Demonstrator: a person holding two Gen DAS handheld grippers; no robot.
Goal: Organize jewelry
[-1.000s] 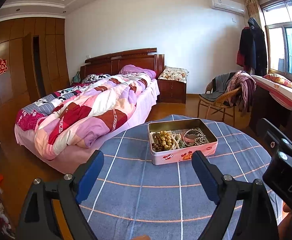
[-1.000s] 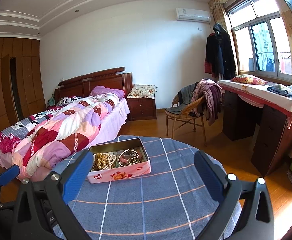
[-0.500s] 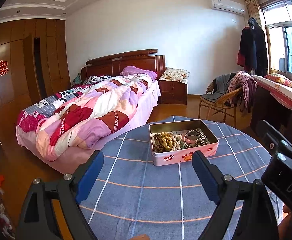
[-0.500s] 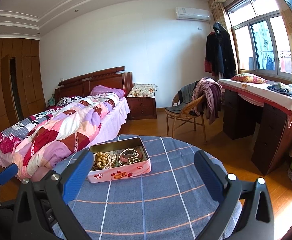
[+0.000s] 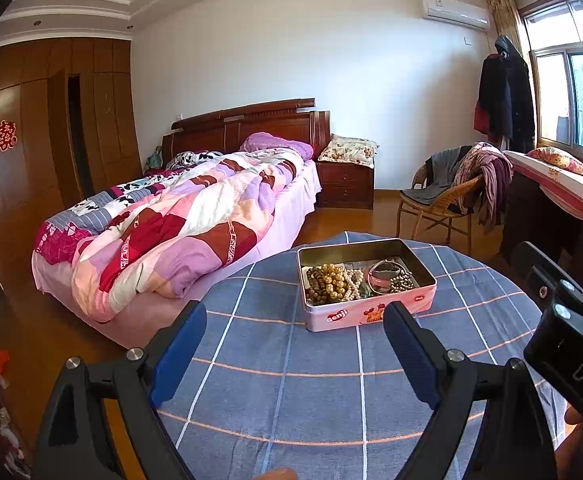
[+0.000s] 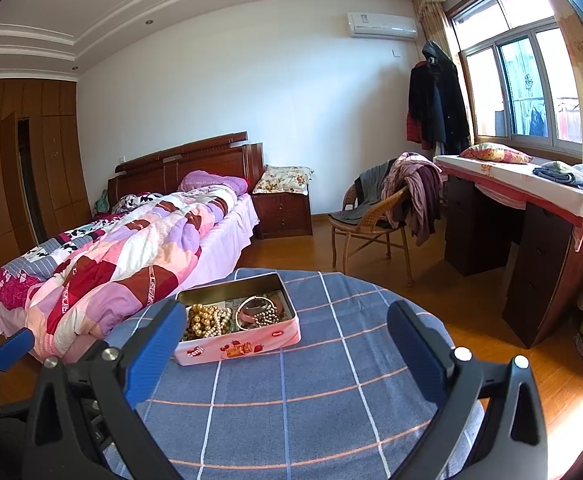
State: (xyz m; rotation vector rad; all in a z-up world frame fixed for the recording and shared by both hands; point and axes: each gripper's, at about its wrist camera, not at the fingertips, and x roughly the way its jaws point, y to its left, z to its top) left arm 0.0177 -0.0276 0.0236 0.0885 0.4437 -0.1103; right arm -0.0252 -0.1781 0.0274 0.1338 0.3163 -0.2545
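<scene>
A pink open tin (image 5: 371,314) (image 6: 243,346) sits on the round table with a blue checked cloth (image 5: 291,400) (image 6: 291,400). Inside lie gold and brown bead strands (image 5: 331,282) (image 6: 205,320), a pink bangle (image 5: 385,276) (image 6: 257,308) and silver beads (image 5: 401,283). My left gripper (image 5: 293,346) hovers open over the near part of the table, short of the tin. My right gripper (image 6: 287,340) is open too, with the tin beyond its left finger (image 6: 155,354). Neither holds anything.
A bed with a patchwork quilt (image 5: 179,224) stands left of the table. A wicker chair with clothes (image 6: 383,216) and a dark desk (image 6: 531,248) are at the right. The right gripper's body (image 5: 563,332) shows at the left view's right edge.
Both views have shifted only slightly; the tin sits a touch lower and closer in the frames. Both grippers stay open.
</scene>
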